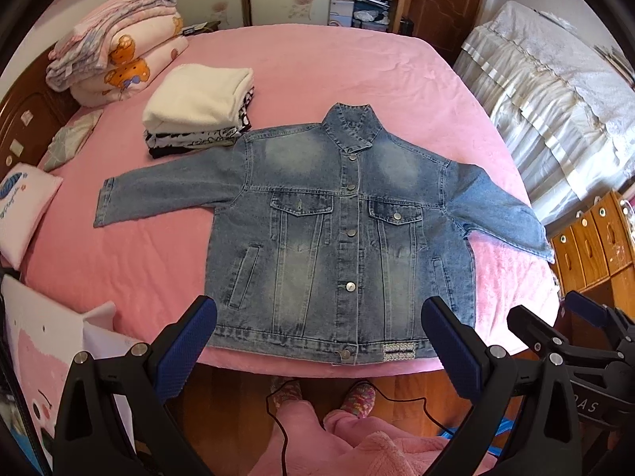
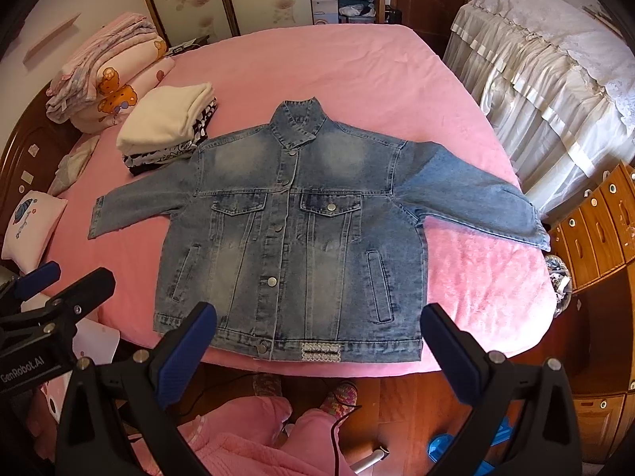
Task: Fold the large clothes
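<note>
While denim jacket [image 1: 341, 234] lies flat on pink bed [image 1: 317, 63], left gripper [image 1: 319, 341] and right gripper [image 2: 319, 341] hover above its hem, both wide open, empty.

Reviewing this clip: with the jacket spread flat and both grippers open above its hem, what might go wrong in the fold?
1. The denim jacket has one sleeve reaching the bed edge; it may slide off when lifted.
2. The other sleeve lies close to the stack of folded clothes; a swing might knock it.
3. Left gripper and right gripper may pinch only one stiff layer.
</note>
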{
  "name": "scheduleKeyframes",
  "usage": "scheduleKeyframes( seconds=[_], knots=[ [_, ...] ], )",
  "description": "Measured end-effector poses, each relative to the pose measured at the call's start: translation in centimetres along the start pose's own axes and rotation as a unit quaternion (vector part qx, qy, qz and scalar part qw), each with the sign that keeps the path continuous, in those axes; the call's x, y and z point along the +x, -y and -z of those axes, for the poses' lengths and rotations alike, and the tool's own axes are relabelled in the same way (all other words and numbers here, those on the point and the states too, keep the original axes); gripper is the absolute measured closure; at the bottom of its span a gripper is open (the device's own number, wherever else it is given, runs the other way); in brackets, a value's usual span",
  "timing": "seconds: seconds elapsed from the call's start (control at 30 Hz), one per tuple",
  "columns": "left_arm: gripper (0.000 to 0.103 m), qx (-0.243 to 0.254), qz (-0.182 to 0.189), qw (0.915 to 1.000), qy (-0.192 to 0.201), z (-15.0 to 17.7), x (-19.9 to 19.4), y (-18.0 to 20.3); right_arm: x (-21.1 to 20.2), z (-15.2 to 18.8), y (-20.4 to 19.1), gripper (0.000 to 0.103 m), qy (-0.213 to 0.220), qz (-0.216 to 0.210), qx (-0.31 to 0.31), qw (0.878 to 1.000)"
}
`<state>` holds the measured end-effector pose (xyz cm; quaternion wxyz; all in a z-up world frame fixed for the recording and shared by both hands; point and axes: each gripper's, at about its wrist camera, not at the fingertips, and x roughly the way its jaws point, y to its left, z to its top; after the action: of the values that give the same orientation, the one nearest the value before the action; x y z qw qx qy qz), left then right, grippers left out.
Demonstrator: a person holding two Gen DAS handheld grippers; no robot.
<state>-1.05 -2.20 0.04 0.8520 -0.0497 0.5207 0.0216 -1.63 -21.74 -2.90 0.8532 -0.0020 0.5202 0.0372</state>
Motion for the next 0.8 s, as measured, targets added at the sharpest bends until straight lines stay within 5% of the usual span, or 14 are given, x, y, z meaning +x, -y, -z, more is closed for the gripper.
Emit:
scheduleKeyframes(
  seconds=[0.4, 0.8],
  knots=[
    [0.001, -0.097, -0.019, 0.9951, 0.006, 2.7, -1.6, -0.6, -0.7, 1.2, 3.6, 0.0, 0.009, -0.032, -0.01, 0.999],
    [0.001, -0.185, -0.082, 0.979, 0.026, 2.4, -2.7, -7.6, -0.9, -0.3, 2.8, 0.0, 0.047, -0.066, -0.005, 0.997]
  ],
)
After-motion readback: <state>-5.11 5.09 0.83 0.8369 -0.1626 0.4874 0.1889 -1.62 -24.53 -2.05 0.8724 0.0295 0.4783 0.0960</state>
